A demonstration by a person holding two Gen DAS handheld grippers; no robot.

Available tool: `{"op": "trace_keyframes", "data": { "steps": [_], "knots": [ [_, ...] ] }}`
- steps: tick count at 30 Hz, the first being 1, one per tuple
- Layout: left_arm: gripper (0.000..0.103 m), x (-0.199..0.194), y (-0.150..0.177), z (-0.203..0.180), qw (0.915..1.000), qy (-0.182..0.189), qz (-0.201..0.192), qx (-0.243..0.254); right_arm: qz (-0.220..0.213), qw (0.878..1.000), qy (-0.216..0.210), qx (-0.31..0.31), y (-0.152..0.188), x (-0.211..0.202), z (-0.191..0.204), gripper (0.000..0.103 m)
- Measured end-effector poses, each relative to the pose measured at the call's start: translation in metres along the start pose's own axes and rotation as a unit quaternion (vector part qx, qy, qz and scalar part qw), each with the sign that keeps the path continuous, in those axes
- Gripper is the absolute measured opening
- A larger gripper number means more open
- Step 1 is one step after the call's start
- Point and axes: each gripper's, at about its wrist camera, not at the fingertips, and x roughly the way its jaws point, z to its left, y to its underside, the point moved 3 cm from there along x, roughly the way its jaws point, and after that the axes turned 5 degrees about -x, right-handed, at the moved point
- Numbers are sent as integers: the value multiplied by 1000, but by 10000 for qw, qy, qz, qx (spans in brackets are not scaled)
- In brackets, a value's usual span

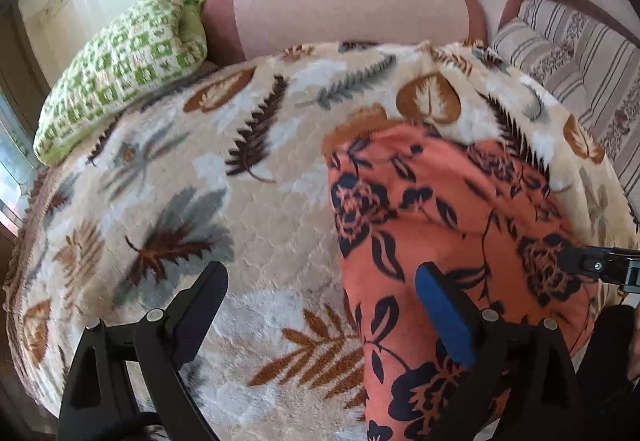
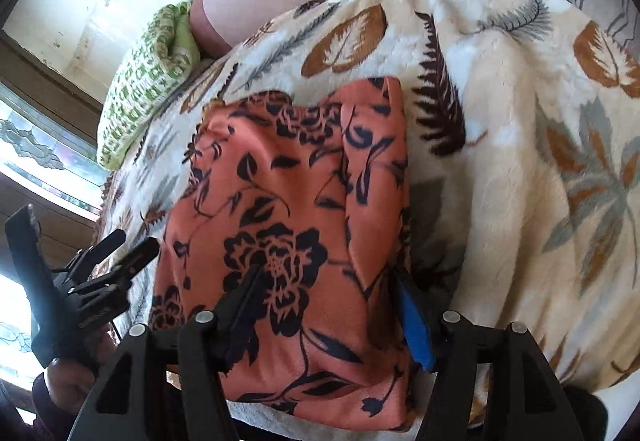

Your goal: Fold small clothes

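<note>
An orange garment with a dark floral print [image 1: 448,225] lies folded on a leaf-patterned blanket [image 1: 256,201]. In the left wrist view it is at the right; my left gripper [image 1: 320,293] is open, its blue-padded finger [image 1: 444,321] over the garment's left edge, the other finger over the blanket. In the right wrist view the garment [image 2: 288,209] fills the centre. My right gripper [image 2: 324,301] is open above its near part, jaws wide. The left gripper [image 2: 100,273] shows at the left there; the right gripper's tip [image 1: 600,265] shows at the right edge of the left wrist view.
A green-and-white checked pillow [image 1: 124,69] lies at the blanket's far left. A pink sofa backrest [image 1: 340,13] runs behind. Striped cushions [image 1: 580,61] sit at the far right. A window [image 2: 36,161] is at the left.
</note>
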Motion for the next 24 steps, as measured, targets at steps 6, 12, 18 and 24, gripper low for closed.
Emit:
{"op": "trace_keyframes", "data": {
  "steps": [6,12,18,24],
  "knots": [
    [96,-5,-13,-6,9998,-26,-152,129,225,9992,-290,182,-13,14,-6,67],
    [96,10,-14,-14,9999,87,9,132,371,9981,-436,231,-17,29,-8,69],
    [96,45,-7,-18,9937,813,744,-191,472,9942,-888,390,-20,43,-17,81],
    [96,76,2,-18,9547,2264,1755,-807,527,9910,-1217,206,-23,47,-12,88]
  ]
}}
